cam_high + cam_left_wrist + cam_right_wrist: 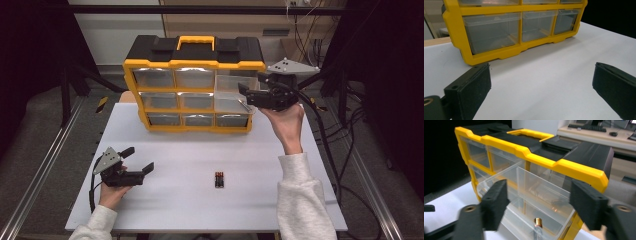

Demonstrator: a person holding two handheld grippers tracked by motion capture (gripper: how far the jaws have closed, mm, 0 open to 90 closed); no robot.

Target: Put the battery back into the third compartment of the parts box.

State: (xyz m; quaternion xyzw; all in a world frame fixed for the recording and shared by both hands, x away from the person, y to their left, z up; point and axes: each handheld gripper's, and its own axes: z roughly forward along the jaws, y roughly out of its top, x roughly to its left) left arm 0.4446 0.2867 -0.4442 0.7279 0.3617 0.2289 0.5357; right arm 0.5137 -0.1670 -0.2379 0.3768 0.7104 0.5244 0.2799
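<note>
Both grippers spread, holding nothing.
Right gripper (248, 94) hides part of pulled-out drawer (534, 202); left gripper (139, 161) over table (180, 165).

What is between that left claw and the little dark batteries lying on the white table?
Nothing visible. The left claw sits open just above the white table, and the small dark pack of batteries lies off to its right with bare tabletop between them. The yellow-framed organizer of clear plastic drawers stands farther back, out of that path.
</note>
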